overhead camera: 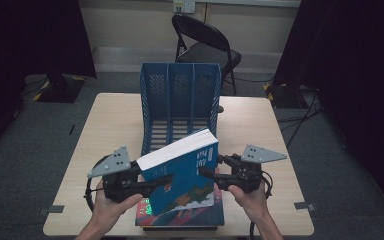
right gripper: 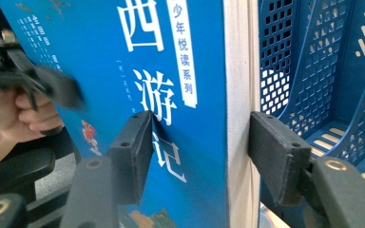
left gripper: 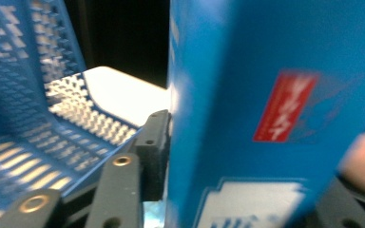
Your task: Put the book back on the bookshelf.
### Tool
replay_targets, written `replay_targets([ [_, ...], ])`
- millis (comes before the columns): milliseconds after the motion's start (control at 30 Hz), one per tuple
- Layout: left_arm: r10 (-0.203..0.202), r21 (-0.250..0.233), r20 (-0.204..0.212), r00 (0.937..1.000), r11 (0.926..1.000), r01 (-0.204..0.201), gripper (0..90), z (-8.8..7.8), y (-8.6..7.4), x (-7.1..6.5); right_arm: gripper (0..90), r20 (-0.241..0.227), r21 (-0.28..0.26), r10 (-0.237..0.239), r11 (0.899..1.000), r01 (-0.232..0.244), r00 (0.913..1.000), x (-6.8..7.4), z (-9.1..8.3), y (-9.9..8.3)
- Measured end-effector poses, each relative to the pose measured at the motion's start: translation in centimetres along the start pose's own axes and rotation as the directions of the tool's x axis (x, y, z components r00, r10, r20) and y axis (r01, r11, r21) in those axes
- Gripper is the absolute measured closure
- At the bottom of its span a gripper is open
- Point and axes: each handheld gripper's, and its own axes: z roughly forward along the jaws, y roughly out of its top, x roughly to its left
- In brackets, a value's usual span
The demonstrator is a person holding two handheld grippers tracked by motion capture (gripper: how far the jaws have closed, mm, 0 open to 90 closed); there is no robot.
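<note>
Blue book point(overhead camera: 182, 167), pinched by left claw point(overhead camera: 167, 180), sits between spread right claw point(overhead camera: 209, 173), before file rack point(overhead camera: 180, 100).

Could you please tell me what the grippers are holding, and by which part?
The left gripper clamps the blue book across its lower edge. The right gripper straddles its side edge, jaws not pressing.

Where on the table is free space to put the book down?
Bare table lies left of the rack, and more to its right, up to the far edge. The near middle is crowded: the book, a stack beneath, and both hands.
</note>
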Motion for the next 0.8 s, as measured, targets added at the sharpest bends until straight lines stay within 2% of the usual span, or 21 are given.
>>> replay_targets([
  [67,-0.014,-0.007,0.007,0.9999,0.9999,0.014,58.0,0.0,-0.1,0.1,42.0,0.006,0.003,-0.008,1.0,0.008,0.9999,0.1,0.0,0.0],
  [133,-0.013,-0.014,0.021,0.9997,0.9998,0.013,58.4,0.0,-0.2,0.5,45.0,0.0,0.004,-0.007,1.0,0.007,1.0,0.0,-0.2,0.0],
  [233,-0.003,-0.02,0.017,0.9999,0.9998,0.003,58.4,0.3,-0.4,0.5,45.5,-0.001,0.002,-0.005,1.0,0.005,1.0,0.0,-0.2,-0.1],
  [267,0.01,-0.009,0.009,0.9999,0.9999,-0.01,58.4,1.0,-0.5,0.5,45.5,-0.001,0.007,-0.002,1.0,0.002,1.0,-0.1,-0.1,0.0],
  [367,-0.013,0.002,0.001,0.9999,0.9999,0.013,57.8,1.6,-0.5,0.6,45.7,0.003,0.011,-0.001,1.0,0.001,1.0,0.0,-0.1,0.0],
  [433,-0.01,0.01,0.0,1.0,0.9999,0.01,57.8,1.5,-0.5,0.6,46.0,0.007,0.011,-0.002,1.0,0.002,1.0,0.0,-0.1,0.0],
  [533,0.001,-0.012,-0.012,0.9999,0.9999,-0.001,58.2,1.7,-0.7,0.4,45.9,0.007,0.016,-0.002,1.0,0.002,1.0,0.0,0.0,0.1],
  [633,-0.014,-0.016,-0.027,0.9995,0.9998,0.014,58.2,1.8,-0.7,0.3,46.4,0.006,0.013,0.005,1.0,-0.005,1.0,-0.1,0.0,0.0],
  [800,-0.024,-0.05,-0.032,0.9992,0.9985,0.023,57.3,2.1,-0.7,0.5,47.0,0.017,0.018,0.008,1.0,-0.009,0.9998,-0.2,0.1,0.1],
])
